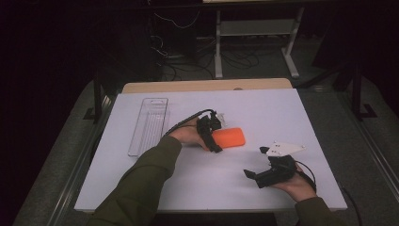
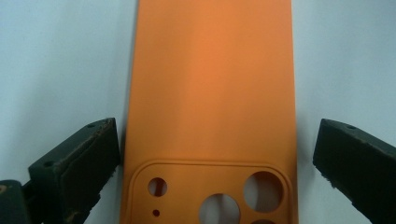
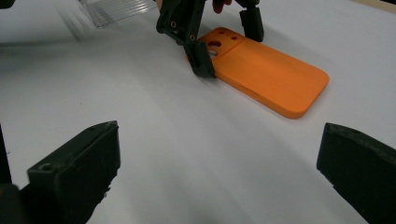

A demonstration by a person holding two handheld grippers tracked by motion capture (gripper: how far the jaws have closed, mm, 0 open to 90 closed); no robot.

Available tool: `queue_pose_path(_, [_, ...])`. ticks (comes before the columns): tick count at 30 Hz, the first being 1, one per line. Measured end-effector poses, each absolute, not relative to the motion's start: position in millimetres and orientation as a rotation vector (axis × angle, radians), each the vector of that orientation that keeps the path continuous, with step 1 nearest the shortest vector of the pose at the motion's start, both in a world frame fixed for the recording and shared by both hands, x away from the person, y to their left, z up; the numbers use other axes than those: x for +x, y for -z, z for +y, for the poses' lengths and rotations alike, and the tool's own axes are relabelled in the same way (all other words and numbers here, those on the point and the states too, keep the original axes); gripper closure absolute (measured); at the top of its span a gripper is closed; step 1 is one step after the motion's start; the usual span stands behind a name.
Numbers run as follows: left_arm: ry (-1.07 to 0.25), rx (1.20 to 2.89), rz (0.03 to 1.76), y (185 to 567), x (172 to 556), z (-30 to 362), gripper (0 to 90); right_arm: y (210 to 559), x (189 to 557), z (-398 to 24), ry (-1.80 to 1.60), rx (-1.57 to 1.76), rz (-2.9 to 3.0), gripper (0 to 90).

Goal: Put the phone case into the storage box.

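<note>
An orange phone case (image 1: 230, 137) lies flat on the white table (image 1: 291, 113), back side up, with its camera cut-outs facing my left gripper (image 1: 214, 135). That gripper is open and straddles the cut-out end, one jaw on each long side. In the left gripper view the case (image 2: 212, 93) runs away between the jaws of the left gripper (image 2: 215, 149); the left jaw is almost at its edge, and the right jaw stands off by a small gap. My right gripper (image 1: 255, 161) is open and holds nothing, near the front right, pointing at the case (image 3: 273, 77).
A clear plastic tray (image 1: 150, 125) lies lengthwise at the table's back left, beyond the left hand. A wooden strip (image 1: 207, 85) borders the far edge. Cables and desk legs (image 1: 219, 52) stand on the floor behind the table.
</note>
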State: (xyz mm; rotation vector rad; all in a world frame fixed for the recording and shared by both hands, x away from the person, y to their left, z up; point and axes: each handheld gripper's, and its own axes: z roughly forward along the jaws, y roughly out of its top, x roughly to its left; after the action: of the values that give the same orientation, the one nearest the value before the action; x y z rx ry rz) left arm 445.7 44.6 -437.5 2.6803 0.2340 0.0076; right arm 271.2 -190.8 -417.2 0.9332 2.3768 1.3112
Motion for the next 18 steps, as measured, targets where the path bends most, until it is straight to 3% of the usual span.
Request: queue_pose_path(18, [-0.039, 2.694, 0.245, 435.5, 445.5, 43.5, 5.7, 417.3, 271.0, -190.4, -1.309, 0.937, 2.381, 0.0])
